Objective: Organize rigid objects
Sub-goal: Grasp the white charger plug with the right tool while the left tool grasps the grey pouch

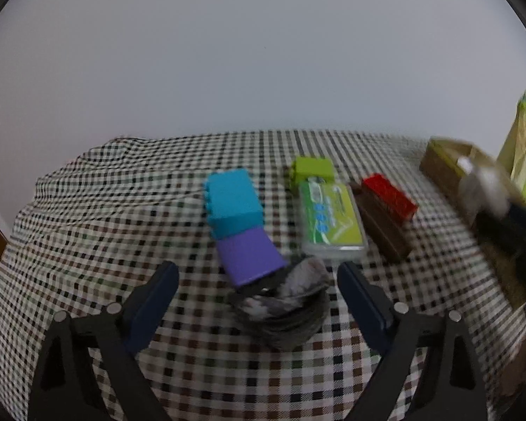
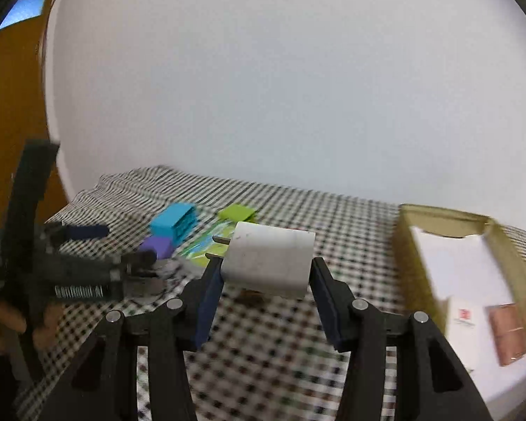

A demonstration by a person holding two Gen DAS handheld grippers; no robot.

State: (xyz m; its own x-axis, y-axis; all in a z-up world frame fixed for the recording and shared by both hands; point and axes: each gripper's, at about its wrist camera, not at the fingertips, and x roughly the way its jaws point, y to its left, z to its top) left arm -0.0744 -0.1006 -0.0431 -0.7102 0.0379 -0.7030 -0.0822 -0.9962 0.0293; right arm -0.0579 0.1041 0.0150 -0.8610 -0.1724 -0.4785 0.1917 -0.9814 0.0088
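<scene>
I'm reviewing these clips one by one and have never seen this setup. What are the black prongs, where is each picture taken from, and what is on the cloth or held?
A person holds a two-finger gripper in each hand, each carrying a forward-looking camera. The left-wrist view shows the left gripper, open above a grey coiled object. On the checked cloth lie blue, purple, green and red blocks and a green packet. The right-wrist view shows the right gripper clamping a white plug adapter beside a cardboard box.
</scene>
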